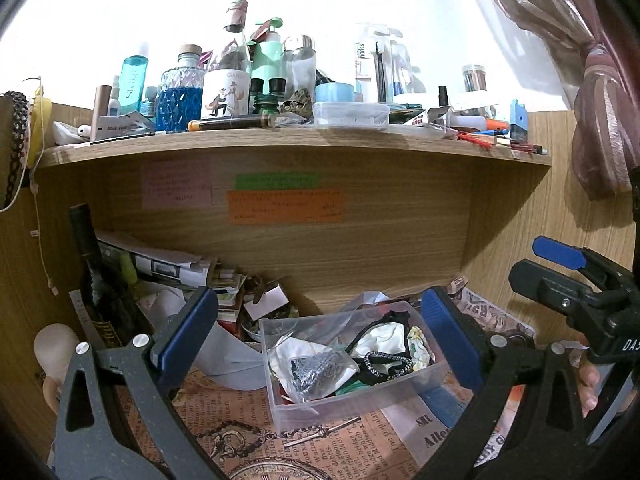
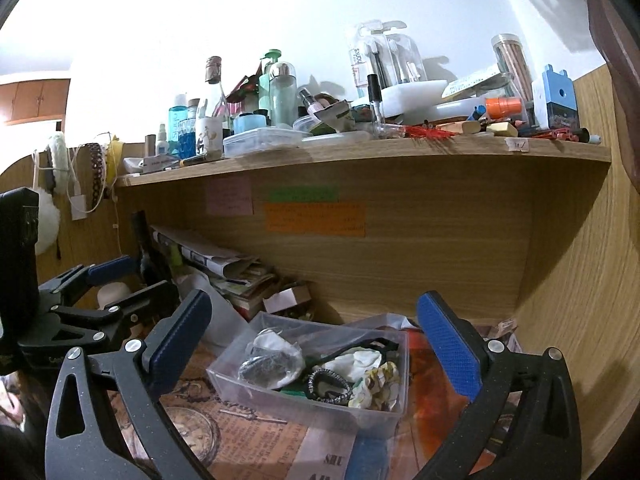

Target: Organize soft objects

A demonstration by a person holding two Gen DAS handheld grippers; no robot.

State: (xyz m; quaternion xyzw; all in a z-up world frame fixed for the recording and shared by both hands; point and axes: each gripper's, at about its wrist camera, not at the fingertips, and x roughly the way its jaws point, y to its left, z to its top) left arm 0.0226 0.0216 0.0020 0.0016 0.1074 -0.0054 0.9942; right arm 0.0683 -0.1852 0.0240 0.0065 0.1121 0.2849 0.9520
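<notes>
A clear plastic box [image 1: 280,396] [image 2: 224,384] sits on the newspaper-print desk mat. It holds several soft hair items: a white scrunchie [image 1: 382,338] [image 2: 362,360], a floral scrunchie [image 1: 420,346] [image 2: 378,384], a beaded black hair tie [image 1: 386,364] [image 2: 328,384] and a plastic bag with a dark item [image 1: 316,368] [image 2: 272,364]. My left gripper [image 1: 320,320] is open and empty, held above and in front of the box. My right gripper [image 2: 316,332] is open and empty, just short of the box. The right gripper also shows in the left wrist view [image 1: 560,264], and the left one in the right wrist view [image 2: 116,280].
A wooden shelf [image 1: 280,146] [image 2: 360,152] overhead is crowded with bottles and stationery. A dark wine bottle [image 1: 96,280] and stacked papers [image 1: 172,264] [image 2: 224,264] stand at the back left. Sticky notes [image 1: 284,206] are on the back panel. A curtain [image 1: 600,120] hangs at right.
</notes>
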